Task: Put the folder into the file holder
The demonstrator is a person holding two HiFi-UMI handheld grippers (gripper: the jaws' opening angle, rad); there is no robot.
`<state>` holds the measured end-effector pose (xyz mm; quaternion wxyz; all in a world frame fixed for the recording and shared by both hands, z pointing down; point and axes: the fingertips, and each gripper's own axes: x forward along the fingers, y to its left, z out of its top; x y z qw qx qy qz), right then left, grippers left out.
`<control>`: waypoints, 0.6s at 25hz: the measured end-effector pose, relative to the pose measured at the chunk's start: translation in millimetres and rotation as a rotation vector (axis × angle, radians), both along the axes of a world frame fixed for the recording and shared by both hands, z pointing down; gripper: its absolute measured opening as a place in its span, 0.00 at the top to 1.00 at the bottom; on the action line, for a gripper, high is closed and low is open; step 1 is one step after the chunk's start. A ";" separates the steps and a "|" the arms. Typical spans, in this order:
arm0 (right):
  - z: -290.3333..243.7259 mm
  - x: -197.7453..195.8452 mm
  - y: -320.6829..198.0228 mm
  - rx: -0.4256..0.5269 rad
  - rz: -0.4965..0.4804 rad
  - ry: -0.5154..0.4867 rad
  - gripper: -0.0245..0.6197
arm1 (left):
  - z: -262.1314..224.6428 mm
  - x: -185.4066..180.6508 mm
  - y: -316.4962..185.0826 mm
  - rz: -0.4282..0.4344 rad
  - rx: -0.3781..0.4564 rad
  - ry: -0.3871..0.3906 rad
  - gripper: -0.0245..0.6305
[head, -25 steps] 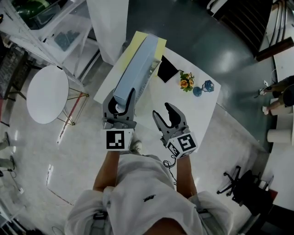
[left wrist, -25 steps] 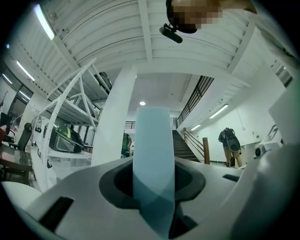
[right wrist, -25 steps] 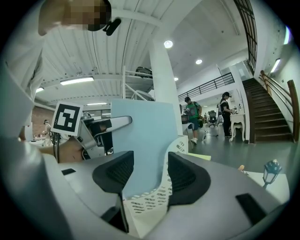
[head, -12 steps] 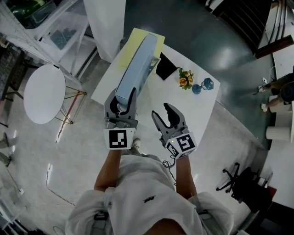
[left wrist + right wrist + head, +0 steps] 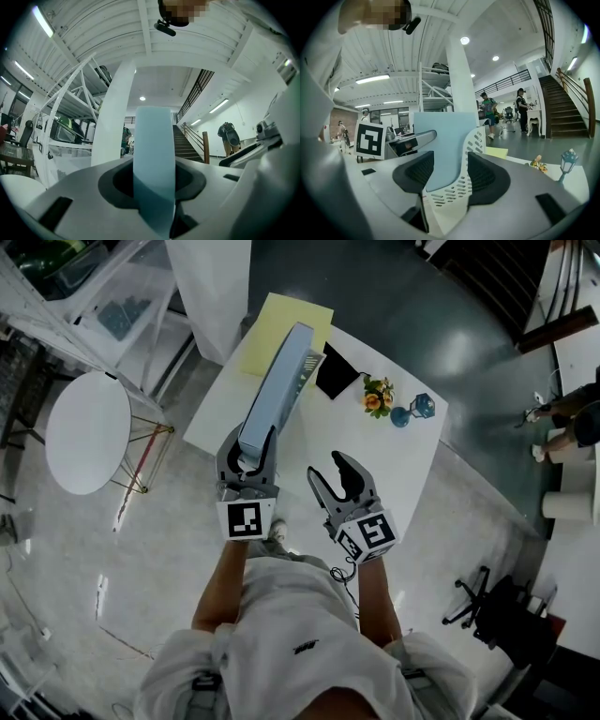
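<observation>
One round white side table [image 5: 87,432] stands at far left. Two grippers are in view. The left gripper [image 5: 250,451] has one long light-blue folder [image 5: 278,385] between its jaws, which are opening while the pads still touch the near end. The folder stands on edge and runs away from that gripper, alongside the one white perforated plastic file holder [image 5: 456,190] on the white square table [image 5: 403,465]. One yellow sheet [image 5: 281,324] lies beyond. The right gripper [image 5: 330,470] hangs near the folder with its jaws apart and empty.
</observation>
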<state>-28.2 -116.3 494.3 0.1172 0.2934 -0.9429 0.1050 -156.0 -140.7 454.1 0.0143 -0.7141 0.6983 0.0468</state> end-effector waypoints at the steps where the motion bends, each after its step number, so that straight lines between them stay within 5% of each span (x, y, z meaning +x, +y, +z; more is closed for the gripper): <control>1: 1.0 0.6 0.9 -0.001 0.002 0.001 0.61 | 3.3 0.8 0.4 0.002 -0.005 -0.001 0.70; 15: 7.9 10.5 3.3 -0.001 0.111 0.006 0.61 | 48.0 4.9 3.7 0.036 -0.116 -0.042 0.67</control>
